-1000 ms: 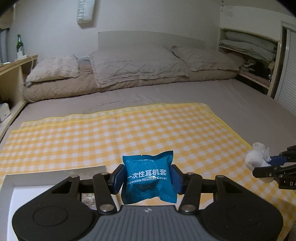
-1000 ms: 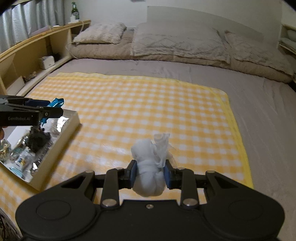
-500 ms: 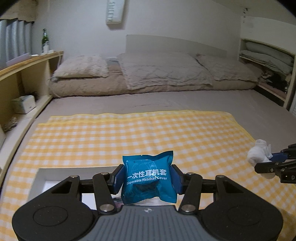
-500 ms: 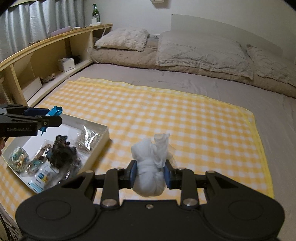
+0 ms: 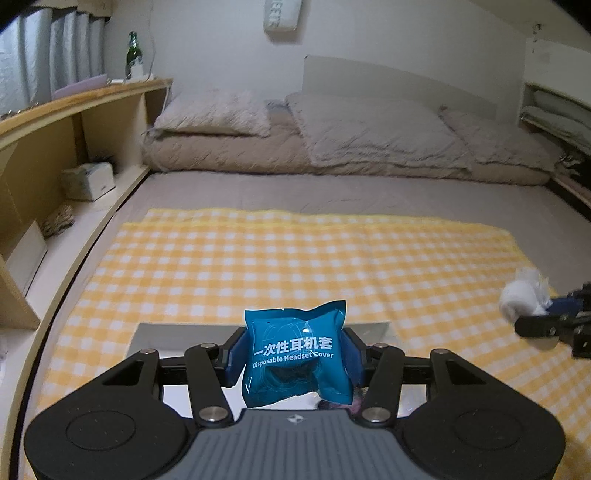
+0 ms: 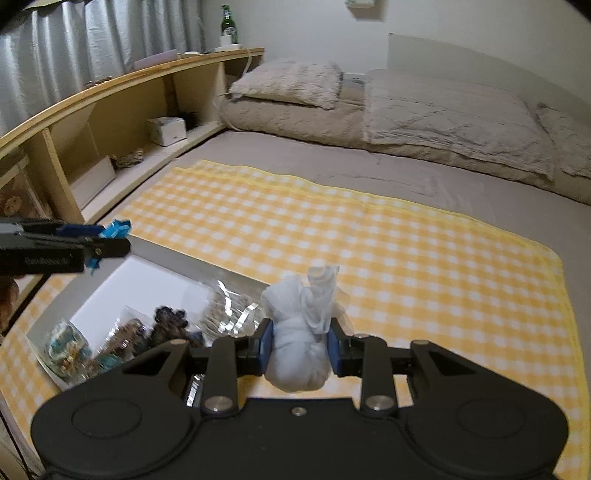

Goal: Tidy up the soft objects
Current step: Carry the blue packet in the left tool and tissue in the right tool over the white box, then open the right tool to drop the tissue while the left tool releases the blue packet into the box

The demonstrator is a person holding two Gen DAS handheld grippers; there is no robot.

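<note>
My left gripper (image 5: pixel 294 354) is shut on a blue packet (image 5: pixel 295 354) printed "Disposable Headset Cover" and holds it above a shallow grey-and-white box (image 5: pixel 177 334). My right gripper (image 6: pixel 298 349) is shut on a white bundled cloth (image 6: pixel 297 347), held just right of the box (image 6: pixel 122 280). The box holds several small wrapped items and a dark furry thing (image 6: pixel 168 323). The right gripper and its cloth (image 5: pixel 524 295) show at the right edge of the left wrist view. The left gripper (image 6: pixel 107 240) shows at the left of the right wrist view.
The box lies on a yellow checked cloth (image 6: pixel 369 251) spread over a grey bed (image 5: pixel 332 192). Pillows and a folded duvet (image 5: pixel 369 133) lie at the head. A wooden shelf unit (image 6: pixel 110 122) with a bottle (image 6: pixel 228 26) runs along the left side.
Both grippers have moved left toward the box, each still holding its item. The left gripper now hangs over the box and the right one is beside its right edge.
</note>
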